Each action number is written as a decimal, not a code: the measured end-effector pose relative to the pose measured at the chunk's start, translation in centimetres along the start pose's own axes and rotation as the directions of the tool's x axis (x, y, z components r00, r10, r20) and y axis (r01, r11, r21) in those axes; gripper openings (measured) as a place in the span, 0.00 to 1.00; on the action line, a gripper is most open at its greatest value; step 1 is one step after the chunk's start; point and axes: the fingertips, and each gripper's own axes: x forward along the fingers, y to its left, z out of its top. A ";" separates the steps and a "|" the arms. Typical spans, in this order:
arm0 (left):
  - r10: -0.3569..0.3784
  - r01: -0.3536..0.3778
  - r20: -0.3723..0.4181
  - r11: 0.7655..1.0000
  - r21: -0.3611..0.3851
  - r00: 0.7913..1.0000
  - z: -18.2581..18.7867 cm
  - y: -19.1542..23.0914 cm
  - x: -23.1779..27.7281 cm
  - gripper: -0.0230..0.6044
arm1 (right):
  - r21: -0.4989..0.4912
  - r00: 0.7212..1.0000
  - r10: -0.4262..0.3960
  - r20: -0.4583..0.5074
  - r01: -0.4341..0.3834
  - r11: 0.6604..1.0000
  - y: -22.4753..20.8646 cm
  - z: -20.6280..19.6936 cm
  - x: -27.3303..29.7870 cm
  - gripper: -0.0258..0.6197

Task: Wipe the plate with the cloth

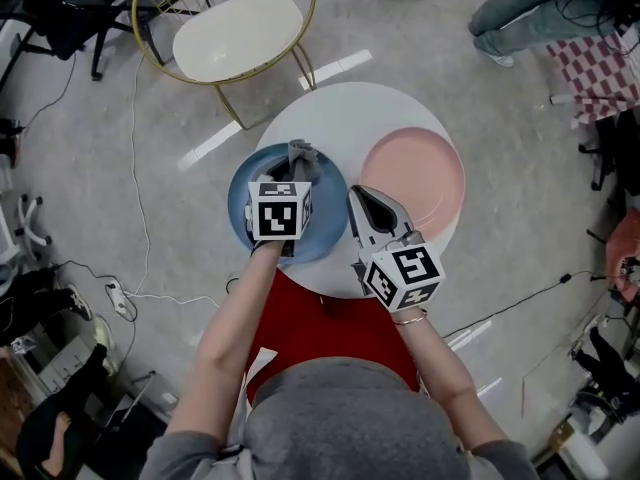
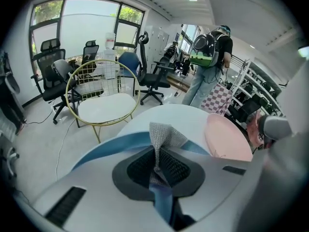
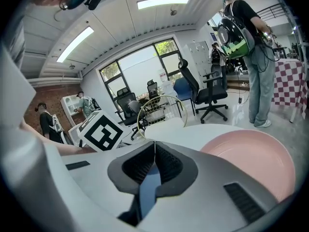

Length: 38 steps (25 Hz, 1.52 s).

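Note:
A blue plate (image 1: 322,230) lies at the left of the round white table (image 1: 350,108), with a pink plate (image 1: 415,178) to its right. My left gripper (image 1: 296,168) is shut on a grey knitted cloth (image 1: 300,155) over the blue plate's far part. The left gripper view shows the cloth (image 2: 164,137) pinched between the jaws and sticking out past them, above the blue plate (image 2: 116,146). My right gripper (image 1: 356,200) sits at the blue plate's right rim. In the right gripper view its jaws (image 3: 154,153) are shut on a blue sliver, the plate's edge (image 3: 147,187).
A gold-framed chair with a white seat (image 1: 235,28) stands just beyond the table. A person (image 1: 520,8) stands at the far right by a checked cloth (image 1: 600,63). Cables (image 1: 130,288) trail over the floor at left, and office chairs (image 2: 149,76) stand further off.

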 end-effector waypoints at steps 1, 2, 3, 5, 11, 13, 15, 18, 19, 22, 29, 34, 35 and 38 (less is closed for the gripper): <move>0.018 -0.018 -0.002 1.000 -0.010 1.000 -0.1 0.6 -0.1 0.09 | -0.003 1.000 0.006 -0.002 -0.006 1.000 0.1 0.0 0.1 0.09; 0.036 -0.036 -0.003 0.999 -0.020 0.999 -0.1 1.2 -0.3 0.09 | -0.006 1.000 0.013 -0.005 -0.013 1.000 0.3 -0.1 0.2 0.09; 0.053 -0.053 -0.004 0.998 -0.032 0.999 -0.2 1.7 -0.4 0.09 | -0.008 1.000 0.019 -0.009 -0.019 1.000 0.4 -0.1 0.3 0.09; 0.083 -0.083 -0.006 0.995 -0.059 0.997 -0.4 2.6 -0.8 0.09 | -0.010 0.999 0.031 -0.015 -0.031 0.999 0.8 -0.3 0.4 0.09; 0.171 -0.172 -0.018 0.978 -0.114 0.985 -1.0 4.9 -2.1 0.09 | -0.022 0.997 0.065 -0.029 -0.066 0.998 2.1 -0.4 1.0 0.09; 0.196 -0.197 -0.019 0.971 -0.135 0.980 -1.3 5.6 -2.5 0.09 | -0.029 0.996 0.078 -0.036 -0.079 0.996 2.3 -0.6 1.3 0.09; 0.219 -0.219 -0.018 0.964 -0.153 0.976 -1.7 6.3 -3.1 0.09 | -0.036 0.995 0.088 -0.042 -0.089 0.995 2.7 -0.8 1.3 0.09; 0.245 -0.245 -0.020 0.953 -0.180 0.969 -2.1 7.4 -4.5 0.09 | -0.046 0.994 0.095 -0.051 -0.098 0.994 3.3 -1.1 1.4 0.09; 0.251 -0.250 -0.021 0.950 -0.189 0.968 -2.2 7.7 -4.9 0.09 | -0.048 0.994 0.097 -0.053 -0.100 0.994 3.6 -1.2 1.4 0.09; 0.266 -0.264 -0.021 0.942 -0.207 0.964 -2.5 8.6 -5.9 0.09 | -0.056 0.993 0.107 -0.058 -0.110 0.992 4.2 -1.2 1.7 0.09; 0.290 -0.286 -0.016 0.934 -0.213 0.957 -3.7 9.3 -8.1 0.09 | -0.076 0.991 0.116 -0.062 -0.121 0.990 5.4 -1.8 1.3 0.09; 0.259 -0.250 0.028 0.952 -0.177 0.966 -3.7 8.3 -9.8 0.09 | -0.077 0.994 0.098 -0.053 -0.102 0.992 5.5 -2.3 0.8 0.09; 0.242 -0.233 0.040 0.959 -0.162 0.969 -3.6 7.9 -10.0 0.09 | -0.075 0.995 0.088 -0.049 -0.092 0.993 5.4 -2.5 0.6 0.09; 0.179 -0.170 0.069 0.978 -0.119 0.981 -3.3 6.5 -10.0 0.09 | -0.059 0.998 0.051 -0.033 -0.053 0.997 5.0 -2.8 0.0 0.09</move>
